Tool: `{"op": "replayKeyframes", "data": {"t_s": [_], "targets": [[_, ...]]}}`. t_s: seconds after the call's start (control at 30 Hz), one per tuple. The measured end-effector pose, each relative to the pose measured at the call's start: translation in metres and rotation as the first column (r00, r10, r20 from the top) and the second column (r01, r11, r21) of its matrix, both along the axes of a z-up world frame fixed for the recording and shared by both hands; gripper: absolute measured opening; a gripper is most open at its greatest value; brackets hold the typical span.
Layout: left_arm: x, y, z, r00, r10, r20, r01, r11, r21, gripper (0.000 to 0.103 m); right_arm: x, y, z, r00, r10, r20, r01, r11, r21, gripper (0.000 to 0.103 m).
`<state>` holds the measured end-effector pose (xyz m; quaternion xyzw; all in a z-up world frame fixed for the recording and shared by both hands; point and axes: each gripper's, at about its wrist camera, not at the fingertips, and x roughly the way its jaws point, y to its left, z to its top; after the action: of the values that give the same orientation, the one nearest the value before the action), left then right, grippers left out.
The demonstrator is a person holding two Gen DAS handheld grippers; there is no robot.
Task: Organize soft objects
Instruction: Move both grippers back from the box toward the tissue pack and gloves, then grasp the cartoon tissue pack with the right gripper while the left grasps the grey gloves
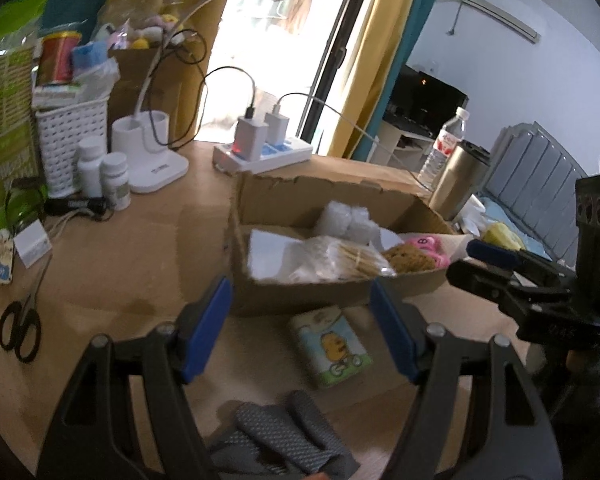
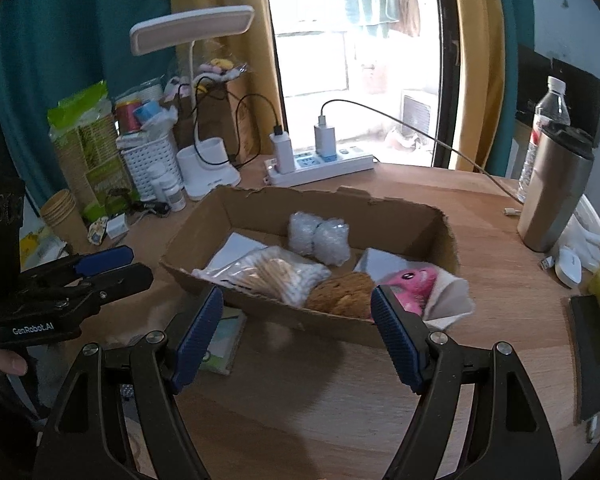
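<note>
While both hand-held grippers gape, cardboard box (image 2: 400,216) holds pink toy (image 2: 414,280)

- I see a light-brown wooden tabletop (image 2: 380,380) beneath me.
- Bright daylight floods through a tall dark-framed glass door (image 2: 352,60).
- Mustard-yellow curtains (image 2: 476,60) and teal curtains (image 2: 72,48) flank it.
- A pale bluish wall (image 1: 512,80) carries a white air conditioner (image 1: 500,12).
</note>
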<state>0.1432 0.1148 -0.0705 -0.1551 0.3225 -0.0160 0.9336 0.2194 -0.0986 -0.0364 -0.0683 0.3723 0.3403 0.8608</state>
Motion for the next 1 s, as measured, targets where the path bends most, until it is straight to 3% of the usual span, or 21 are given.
{"op": "replayKeyframes", "data": {"t_s": [0.43, 1.0], "targets": [[-0.028, 0.04, -0.014, 0.997, 0.071, -0.017, -0.071, 0.997, -0.037, 0.073, -0.016, 0.046, -0.012, 0.997, 0.061, -0.037, -0.062, 0.998, -0.029, 0.079], [-0.061, 0.074, -0.039, 0.986, 0.157, -0.051, -0.161, 0.984, -0.08, 0.074, -0.031, 0.101, -0.058, 0.984, 0.136, -0.113, -0.15, 0.981, -0.125, 0.078]]}}
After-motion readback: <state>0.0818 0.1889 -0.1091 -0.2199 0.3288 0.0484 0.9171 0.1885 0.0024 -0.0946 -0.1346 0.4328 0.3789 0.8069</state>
